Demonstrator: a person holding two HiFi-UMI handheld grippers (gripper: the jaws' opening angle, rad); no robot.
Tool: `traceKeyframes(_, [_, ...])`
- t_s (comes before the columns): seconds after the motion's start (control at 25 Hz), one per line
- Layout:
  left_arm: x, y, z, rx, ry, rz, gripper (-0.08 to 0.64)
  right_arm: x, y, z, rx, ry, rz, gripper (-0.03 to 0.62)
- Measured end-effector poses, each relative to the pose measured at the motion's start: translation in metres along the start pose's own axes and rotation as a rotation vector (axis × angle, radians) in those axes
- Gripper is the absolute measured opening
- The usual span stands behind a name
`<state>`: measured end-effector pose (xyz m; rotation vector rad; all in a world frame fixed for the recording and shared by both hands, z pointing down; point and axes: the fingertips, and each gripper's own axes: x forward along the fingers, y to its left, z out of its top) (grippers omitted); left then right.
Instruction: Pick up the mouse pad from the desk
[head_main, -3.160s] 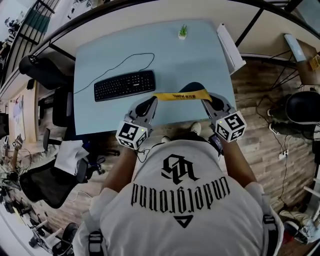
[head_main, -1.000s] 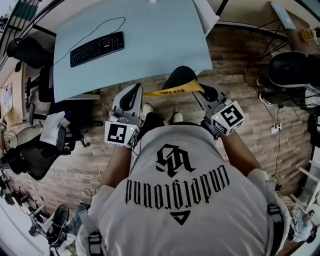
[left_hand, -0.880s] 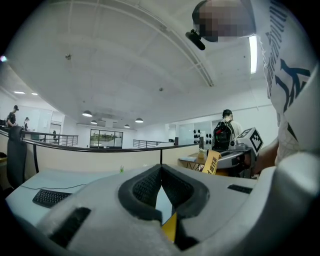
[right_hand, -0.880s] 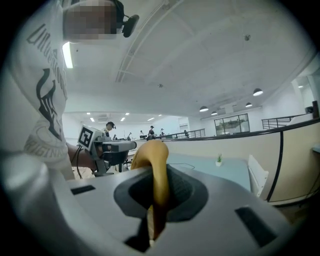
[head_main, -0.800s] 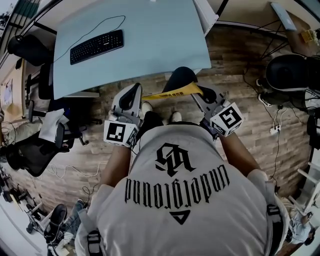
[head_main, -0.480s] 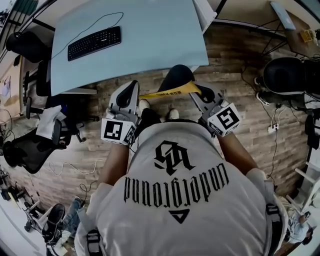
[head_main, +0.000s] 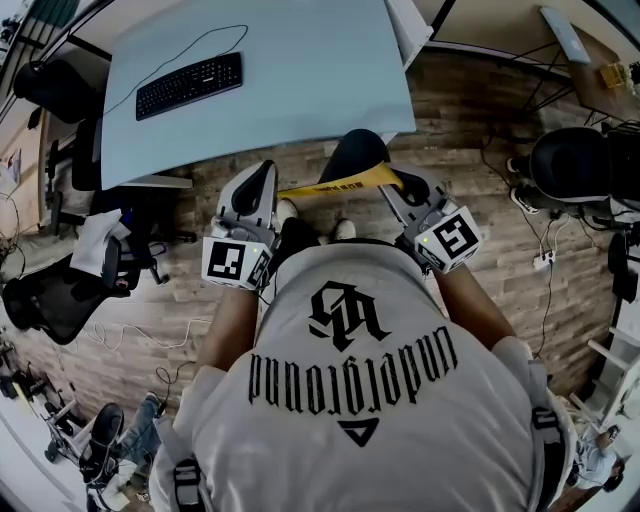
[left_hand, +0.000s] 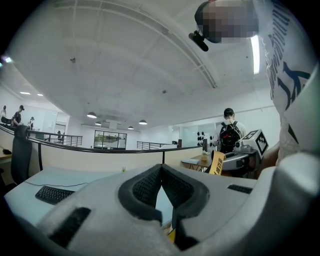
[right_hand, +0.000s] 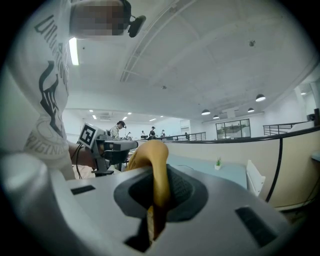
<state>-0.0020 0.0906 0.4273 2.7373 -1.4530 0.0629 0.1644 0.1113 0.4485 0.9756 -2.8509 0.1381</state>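
Note:
The mouse pad (head_main: 350, 155), dark on top with a yellow underside, hangs stretched between my two grippers above the wooden floor, off the light-blue desk (head_main: 300, 60). My left gripper (head_main: 266, 178) is shut on its left end; in the left gripper view only a sliver of yellow shows low between the jaws of the left gripper (left_hand: 161, 172). My right gripper (head_main: 397, 182) is shut on the right end. In the right gripper view the yellow mouse pad (right_hand: 156, 155) curls up out of the closed right gripper (right_hand: 159, 176).
A black keyboard (head_main: 188, 85) with its cable lies on the desk's left part. Office chairs (head_main: 55, 300) stand at the left, a black round seat (head_main: 575, 160) and cables at the right. A person with a backpack (left_hand: 229, 135) stands beyond the desk.
Since the earliest frame both grippers have carried the pad from over the desk's edge to above the floor. Over the last second the hold is the same and both grippers have barely moved.

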Motion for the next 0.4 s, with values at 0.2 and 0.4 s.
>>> traceKeyframes(0.2, [-0.0027,-0.0002,-0.0016,-0.006,0.006,0.003,0.008,-0.0010,0.0006,-0.0008,0.018,-0.004,-0.003,0.023])
traceKeyframes(0.4, [-0.0032,0.0013,-0.0023,-0.005,0.016,0.002,0.008,0.0001,0.0001,-0.0015,0.020,-0.002,-0.008,0.023])
